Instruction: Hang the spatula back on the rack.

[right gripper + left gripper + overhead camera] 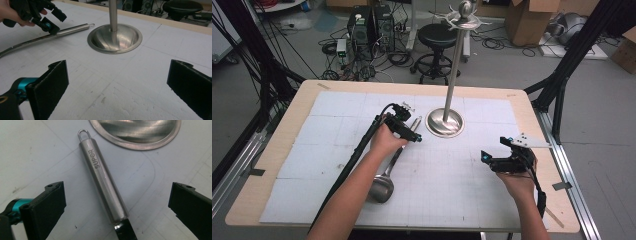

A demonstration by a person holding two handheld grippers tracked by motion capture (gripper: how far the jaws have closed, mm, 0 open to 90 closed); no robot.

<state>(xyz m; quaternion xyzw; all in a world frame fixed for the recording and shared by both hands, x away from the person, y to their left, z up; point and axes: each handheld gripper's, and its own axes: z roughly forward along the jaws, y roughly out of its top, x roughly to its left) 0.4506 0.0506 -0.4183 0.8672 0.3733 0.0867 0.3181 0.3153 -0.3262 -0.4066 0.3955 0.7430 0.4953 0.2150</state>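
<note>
While the left hand (387, 137) reaches forward over the table (272, 150), its left claw (408, 127) hangs above the ladle (384, 182) beside the stand (445, 122). Its own view shows jaws spread around the handle (103, 181), untouched. The right claw (117, 87) gapes, facing the stand's base (115, 38)

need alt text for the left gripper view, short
Close-up from above of a steel ladle handle marked SUPOR, lying on a white gridded table between the open black tongs, which do not touch it. Its hanging loop points toward the rim of a round metal stand base at the top.
</note>
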